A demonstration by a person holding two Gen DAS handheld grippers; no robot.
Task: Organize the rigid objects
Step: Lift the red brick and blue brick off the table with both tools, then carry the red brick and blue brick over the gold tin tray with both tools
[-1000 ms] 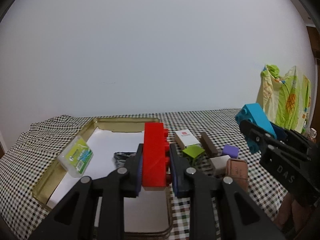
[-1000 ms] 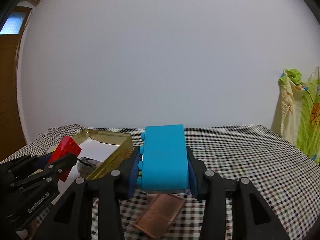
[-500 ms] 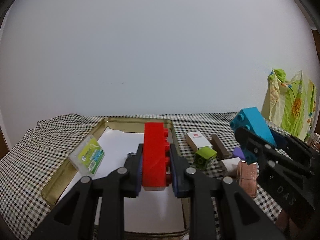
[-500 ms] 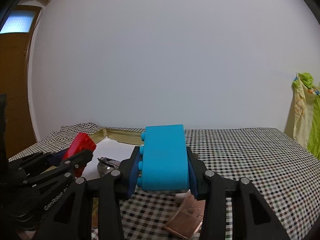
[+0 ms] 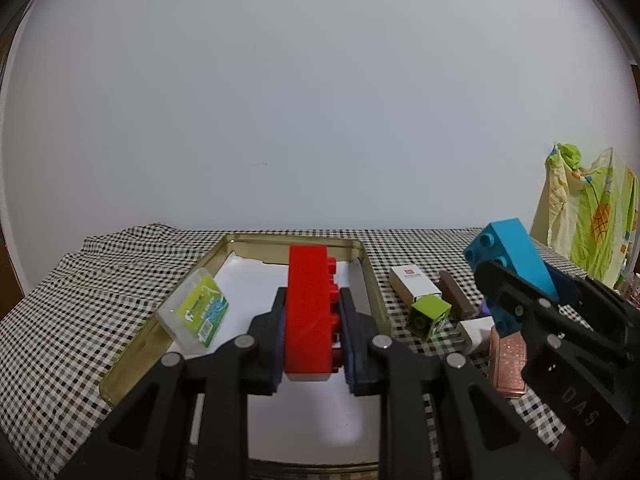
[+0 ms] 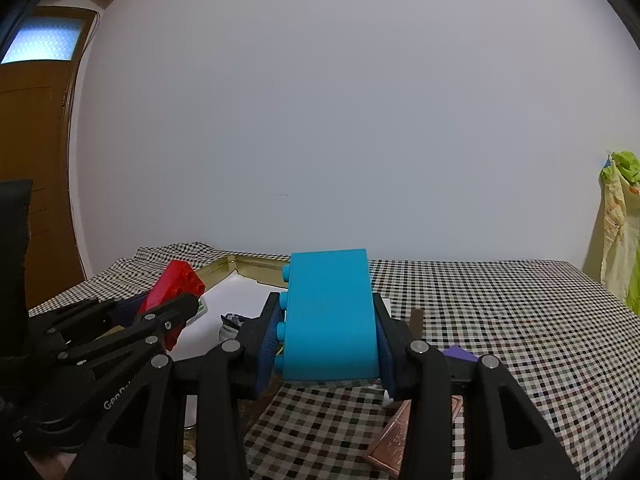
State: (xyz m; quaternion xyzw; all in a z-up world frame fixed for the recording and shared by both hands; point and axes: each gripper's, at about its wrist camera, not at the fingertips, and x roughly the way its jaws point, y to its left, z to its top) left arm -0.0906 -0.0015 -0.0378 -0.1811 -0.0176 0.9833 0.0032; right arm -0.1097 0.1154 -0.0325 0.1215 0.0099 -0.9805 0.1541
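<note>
My left gripper (image 5: 311, 322) is shut on a red brick (image 5: 308, 304) and holds it above the gold tray (image 5: 362, 258), which is lined with white paper. My right gripper (image 6: 328, 332) is shut on a blue brick (image 6: 330, 312), held above the checked cloth to the right of the tray. In the left wrist view the blue brick (image 5: 510, 256) shows at the right in the other gripper. In the right wrist view the red brick (image 6: 178, 282) shows at the left. A clear box with a green label (image 5: 194, 310) leans on the tray's left wall.
On the checked cloth (image 5: 56, 312) right of the tray lie a white box (image 5: 414, 284), a green cube (image 5: 430, 314), a brown bar (image 5: 454, 294), a copper-coloured tile (image 5: 508, 364) and a purple piece (image 6: 460, 354). A dark item (image 6: 232, 324) lies in the tray. A patterned cloth (image 5: 588, 216) hangs at the right.
Both grippers have shifted left with their bricks. The tray and the loose items now sit further right in the left wrist view, and the tray shows more fully.
</note>
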